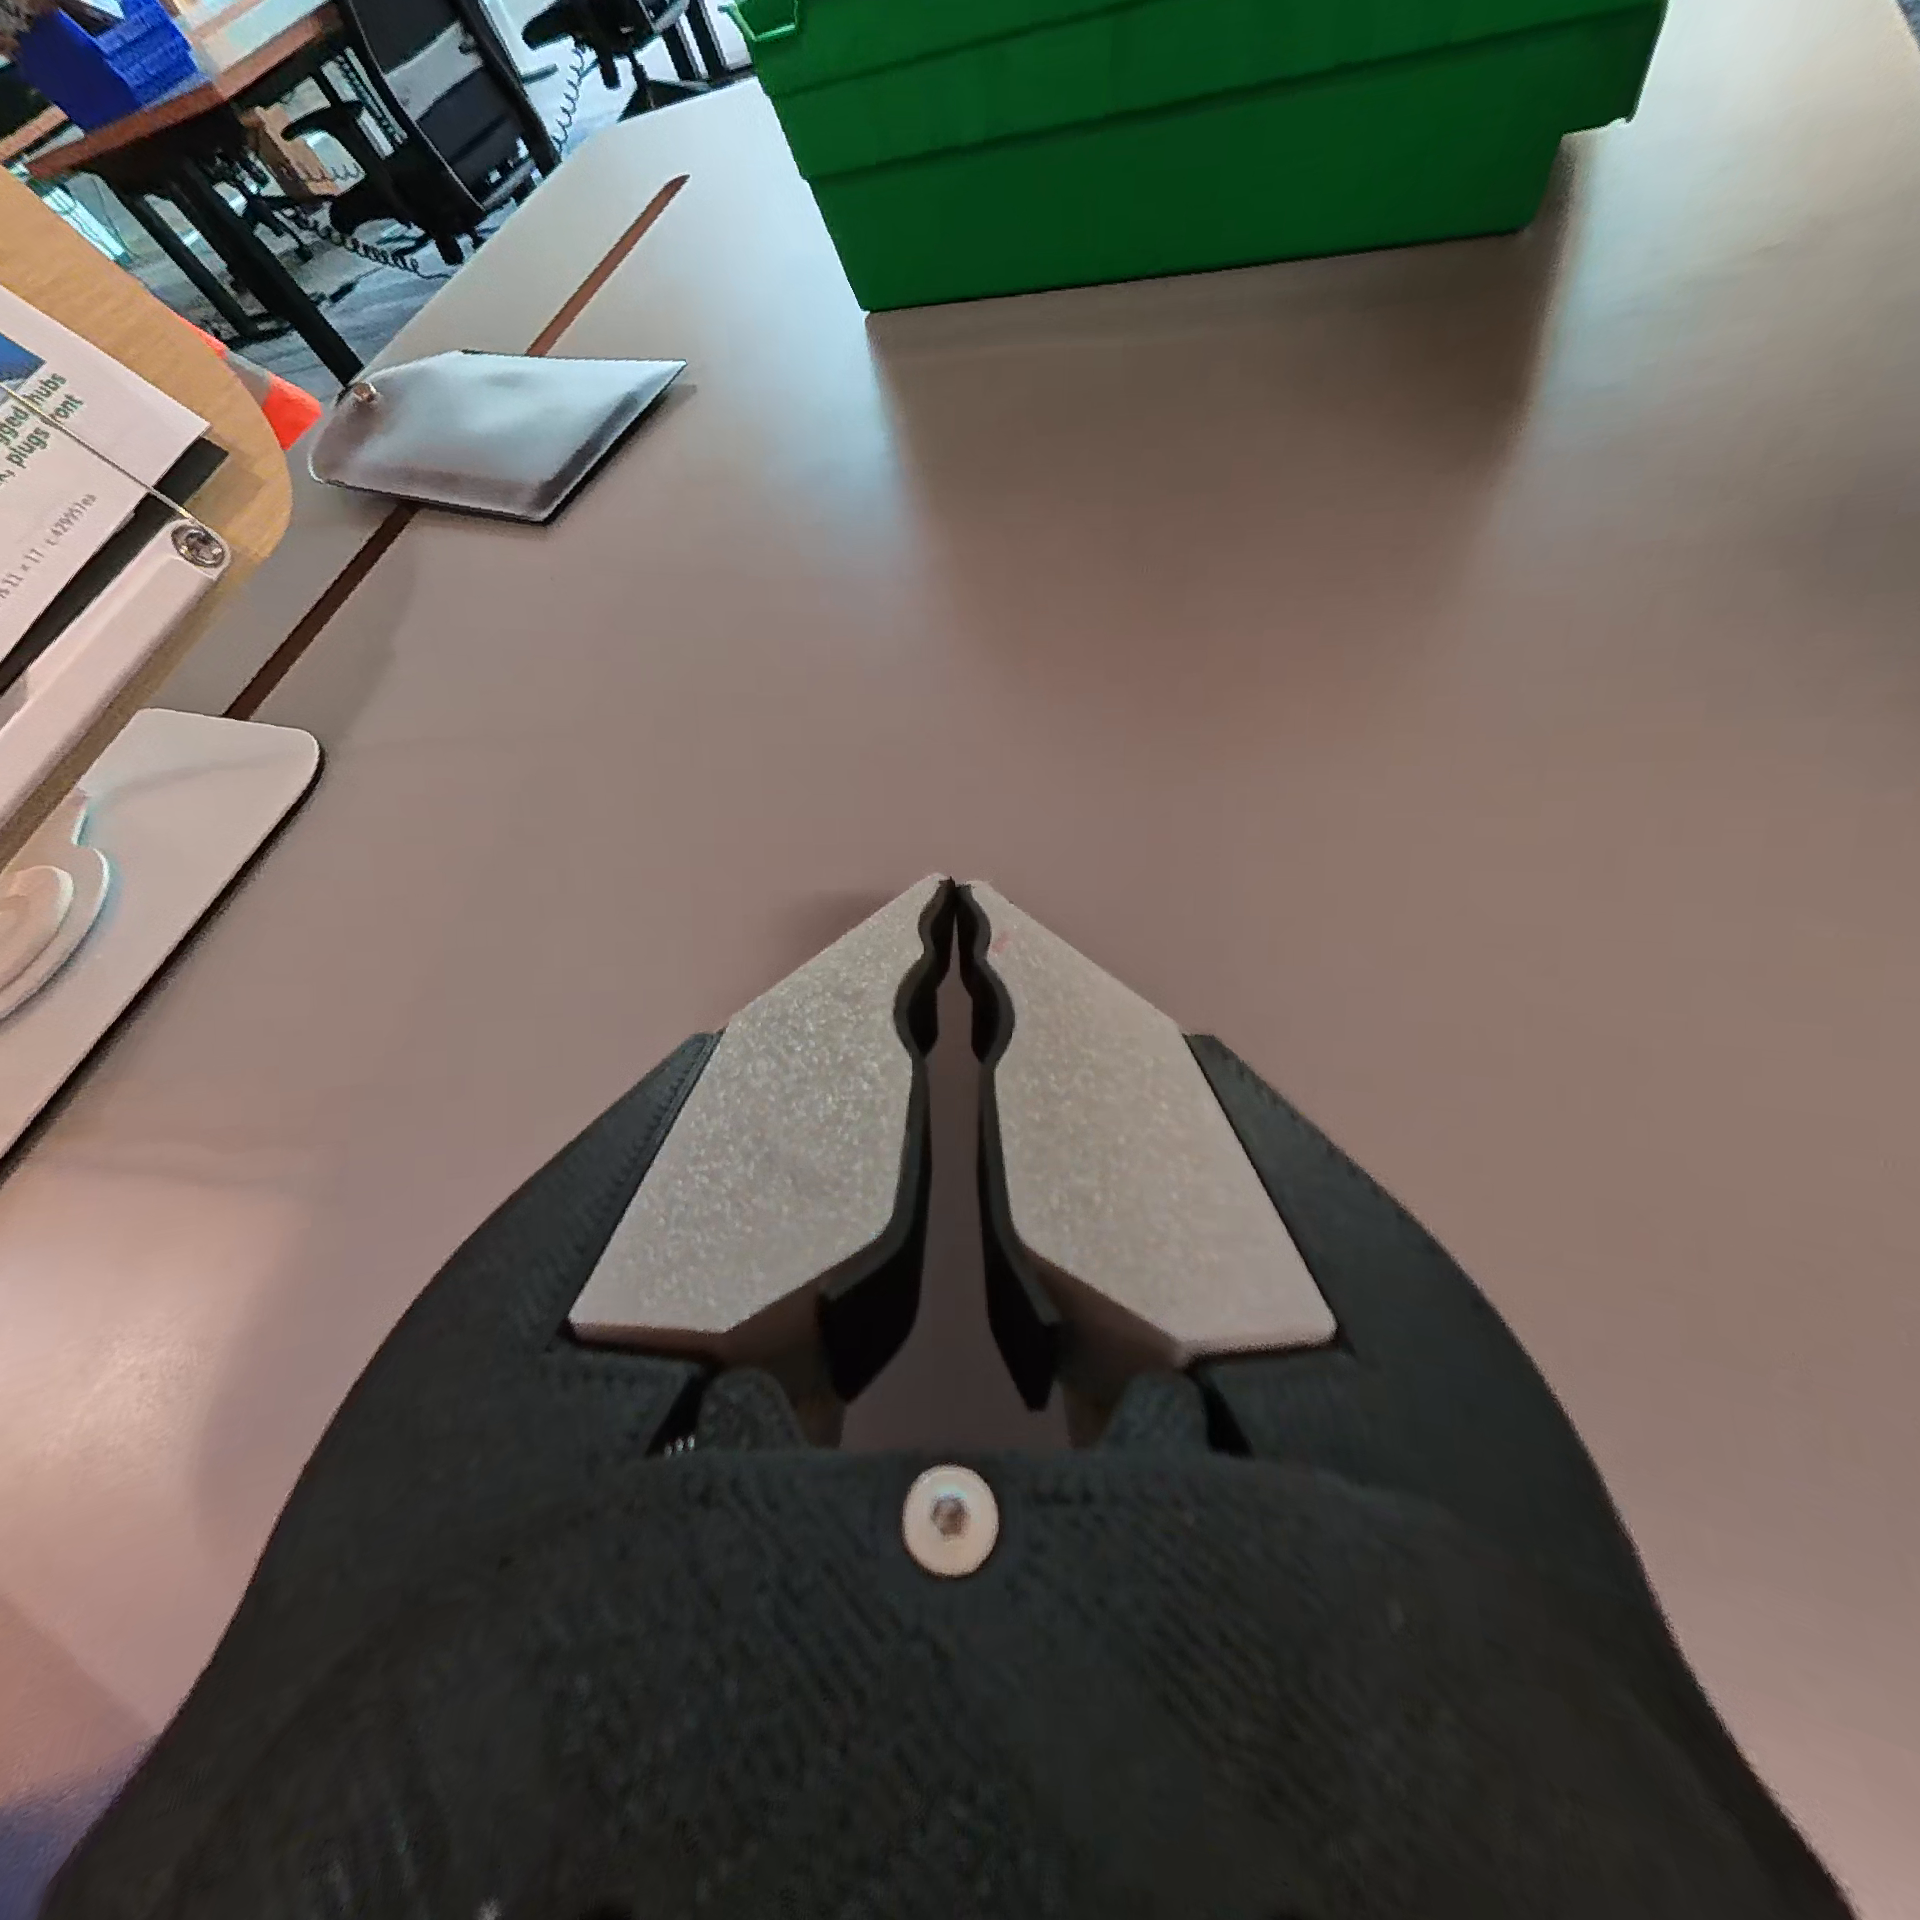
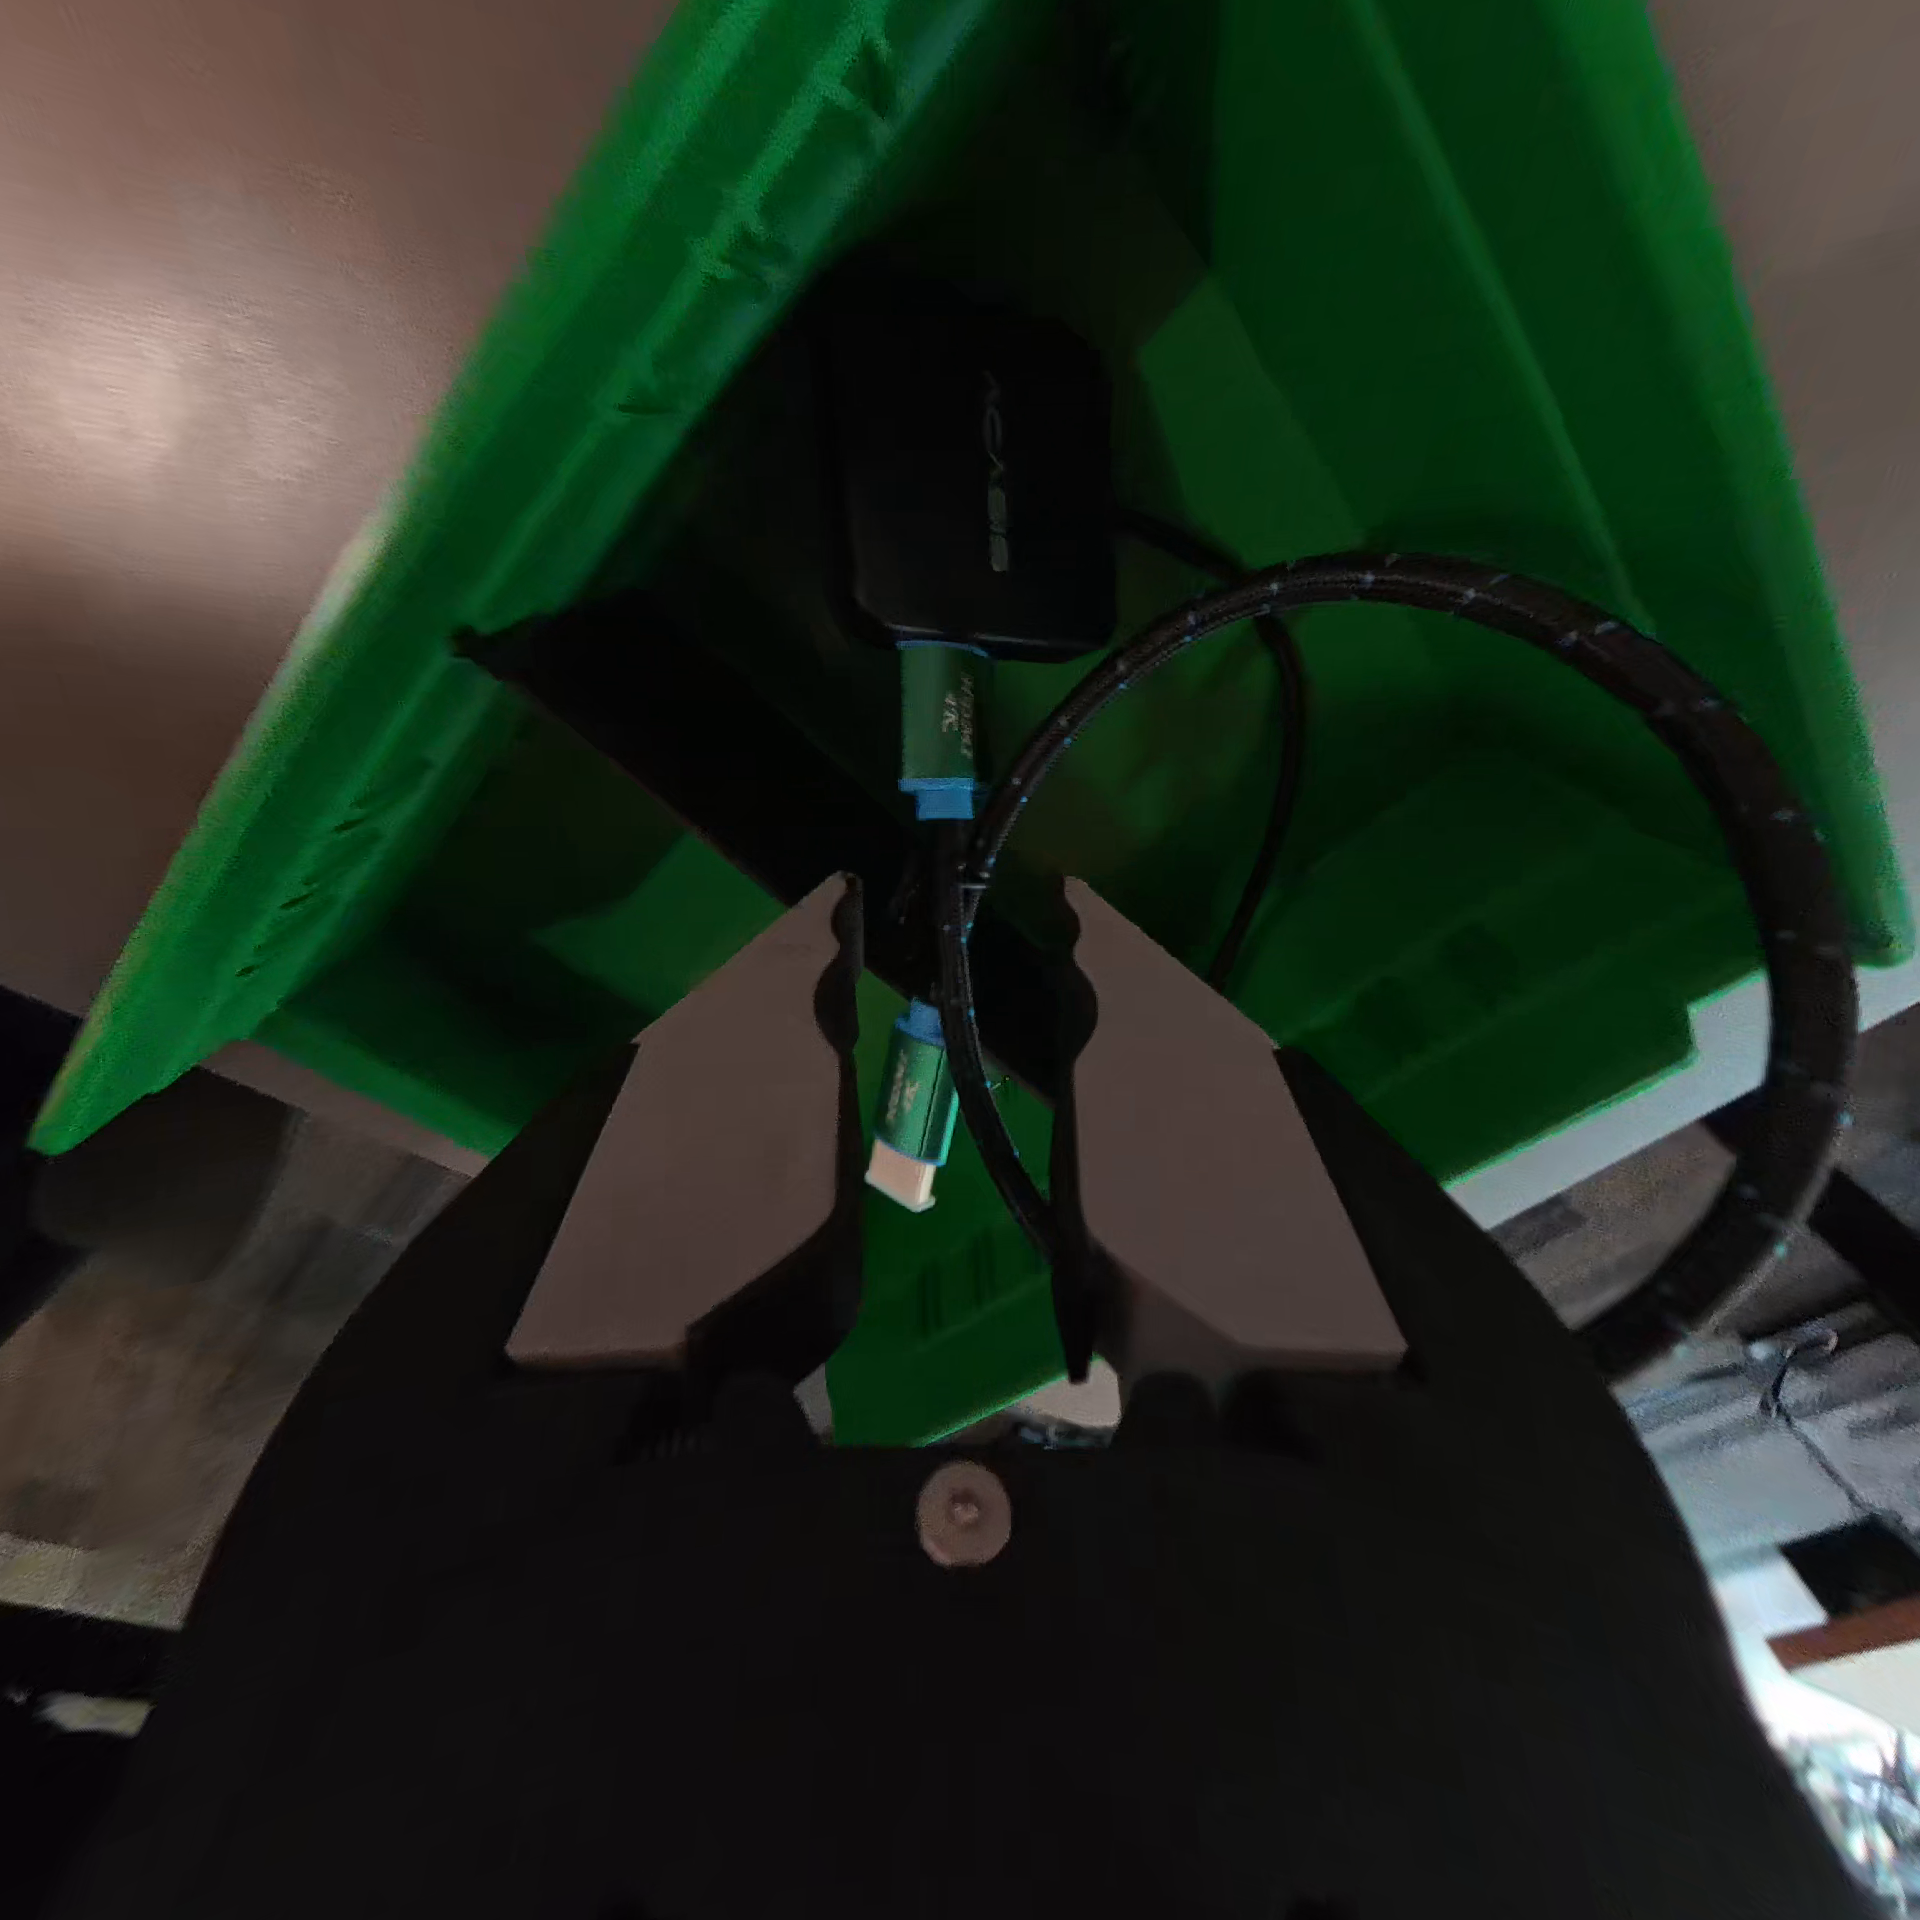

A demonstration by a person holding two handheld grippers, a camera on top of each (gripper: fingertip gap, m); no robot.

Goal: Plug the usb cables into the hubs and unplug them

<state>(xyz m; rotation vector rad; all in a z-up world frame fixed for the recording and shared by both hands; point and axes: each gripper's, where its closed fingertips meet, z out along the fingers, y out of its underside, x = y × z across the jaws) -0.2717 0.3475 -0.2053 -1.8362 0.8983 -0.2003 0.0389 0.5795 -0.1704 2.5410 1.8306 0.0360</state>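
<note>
My left gripper (image 1: pixel 954 885) is shut and empty, low over a brown-grey table (image 1: pixel 1247 675), well short of a green plastic bin (image 1: pixel 1143 156). In the right wrist view, my right gripper (image 2: pixel 958 888) is open and looks down into the green bin (image 2: pixel 416 623). A black braided cable (image 2: pixel 1662 675) loops up out of the bin and passes between the jaws without being pinched. One green connector (image 2: pixel 940 717) is plugged into a black box (image 2: pixel 977 488) in the bin. The other green connector (image 2: pixel 914 1122) hangs free between my fingers.
In the left wrist view, a shiny metal plate (image 1: pixel 488 436) lies on the table to the left. A white pad (image 1: pixel 156 831), printed papers (image 1: pixel 62 447) on a wooden board and an orange object (image 1: pixel 286 405) lie farther left. Desks and chairs stand behind. Some 40 cm of space lies between my two pairs of fingers. The shiny metal plate (image 1: pixel 488 436) is about 30 cm from my right fingertips.
</note>
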